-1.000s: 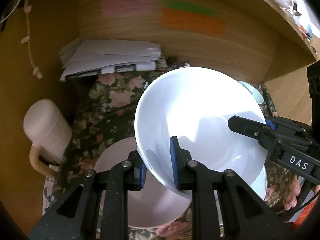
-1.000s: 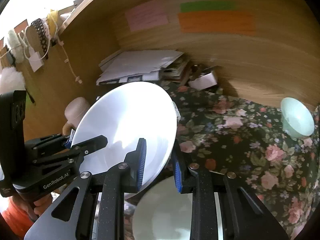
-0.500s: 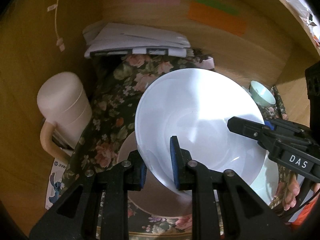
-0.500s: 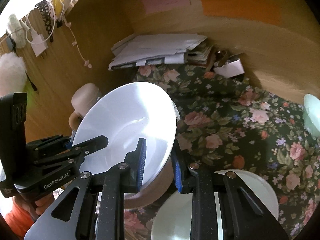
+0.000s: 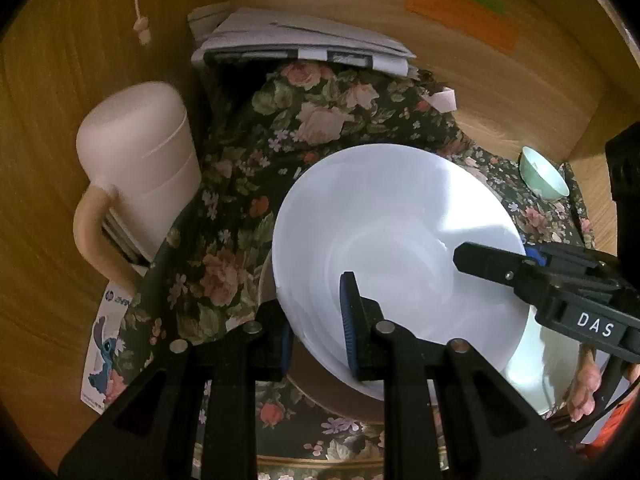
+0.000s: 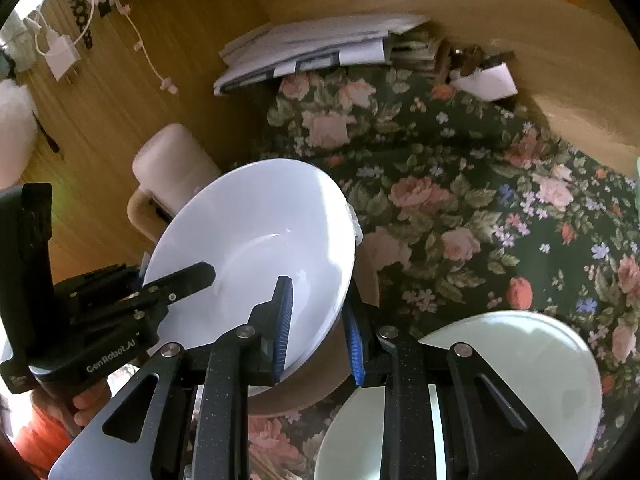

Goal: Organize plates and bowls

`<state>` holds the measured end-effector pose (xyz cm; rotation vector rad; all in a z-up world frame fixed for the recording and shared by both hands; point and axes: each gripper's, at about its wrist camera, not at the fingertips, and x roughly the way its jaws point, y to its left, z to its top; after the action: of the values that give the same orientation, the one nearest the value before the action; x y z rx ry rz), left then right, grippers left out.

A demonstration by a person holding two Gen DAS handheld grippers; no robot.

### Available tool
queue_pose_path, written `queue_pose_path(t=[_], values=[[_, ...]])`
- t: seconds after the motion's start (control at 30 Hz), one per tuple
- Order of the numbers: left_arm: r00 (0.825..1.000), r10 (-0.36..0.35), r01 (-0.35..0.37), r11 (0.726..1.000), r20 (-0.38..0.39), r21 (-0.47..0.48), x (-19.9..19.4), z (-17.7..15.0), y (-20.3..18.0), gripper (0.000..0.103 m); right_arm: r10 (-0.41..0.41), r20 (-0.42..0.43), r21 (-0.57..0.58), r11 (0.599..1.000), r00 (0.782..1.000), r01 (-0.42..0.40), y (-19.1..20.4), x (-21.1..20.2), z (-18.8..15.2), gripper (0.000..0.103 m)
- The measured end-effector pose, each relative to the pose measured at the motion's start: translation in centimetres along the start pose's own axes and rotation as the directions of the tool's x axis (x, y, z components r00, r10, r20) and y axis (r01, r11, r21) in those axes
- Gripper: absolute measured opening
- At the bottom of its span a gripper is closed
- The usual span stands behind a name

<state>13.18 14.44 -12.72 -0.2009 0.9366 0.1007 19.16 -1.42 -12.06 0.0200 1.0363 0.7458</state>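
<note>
white bowl (image 5: 400, 240) gripped at opposite rims by 2 grippers, left gripper (image 5: 316, 328) and right gripper (image 6: 318, 320) both clamped on it, bowl tilted above a beige plate (image 6: 320, 384) on floral cloth (image 6: 460, 200), pale green plate (image 6: 520, 380) beside, small green bowl (image 5: 544, 176) farther back

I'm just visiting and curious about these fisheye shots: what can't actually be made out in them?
- Pinkish plate: both views, mostly hidden beneath the white bowl; whether they touch is unclear.
- Pale green plate: right wrist view, near part covered by the right gripper.
- Small green bowl: tiny at the left view's edge, contents unreadable.
- Sticky notes: writing too blurred.
- Left gripper: its outer finger sits behind the bowl.
</note>
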Motion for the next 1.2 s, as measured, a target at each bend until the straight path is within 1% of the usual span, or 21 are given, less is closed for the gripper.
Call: queue_pose_path(t=[0.17, 0.27, 0.37, 0.47, 0.73, 0.9, 1.03, 1.1, 1.2], values=[[1.0, 0.019, -0.019, 1.0, 0.004, 0.0, 0.2, -0.8, 0.2, 0.02, 0.0, -0.03, -0.014, 1.0, 1.0, 0.0, 0.3, 0.7, -0.2, 0.023], [1.0, 0.011, -0.012, 1.0, -0.009, -0.01, 0.7, -1.0, 0.5, 0.02, 0.0, -0.044, -0.018, 1.0, 0.999, -0.001, 0.4, 0.9, -0.2, 0.023], [1.0, 0.018, -0.018, 1.0, -0.003, -0.006, 0.7, -1.1, 0.5, 0.02, -0.001, -0.058, -0.019, 1.0, 0.998, 0.0, 0.4, 1.1, -0.4, 0.025], [1.0, 0.027, -0.027, 1.0, 0.001, 0.003, 0.7, -1.2, 0.3, 0.02, -0.016, -0.058, -0.026, 1.0, 0.998, 0.014, 0.5, 1.0, -0.4, 0.025], [0.999, 0.04, -0.04, 0.999, 0.0, 0.007, 0.8, -1.0, 0.2, 0.02, -0.023, -0.053, -0.043, 0.999, 0.998, 0.02, 0.5, 0.1, -0.5, 0.025], [0.999, 0.053, -0.053, 0.998, 0.0, 0.017, 1.0, -1.0, 0.1, 0.02, -0.015, -0.045, -0.034, 0.999, 0.999, 0.013, 0.3, -0.4, -0.7, 0.026], [0.998, 0.065, -0.064, 0.998, -0.008, 0.02, 1.3, -0.9, 0.0, 0.02, -0.036, -0.041, -0.029, 0.999, 0.999, 0.035, 0.1, -0.7, -0.8, 0.026], [0.998, 0.063, -0.063, 0.998, -0.004, 0.02, 1.4, -0.9, -0.1, 0.02, -0.024, -0.055, -0.027, 0.999, 0.998, 0.023, -0.2, -0.8, -0.9, 0.026], [0.998, 0.062, -0.062, 0.998, 0.001, 0.025, 1.3, -0.7, -0.2, 0.02, -0.035, -0.042, -0.042, 0.999, 0.999, 0.033, -0.2, -1.1, -0.8, 0.026]])
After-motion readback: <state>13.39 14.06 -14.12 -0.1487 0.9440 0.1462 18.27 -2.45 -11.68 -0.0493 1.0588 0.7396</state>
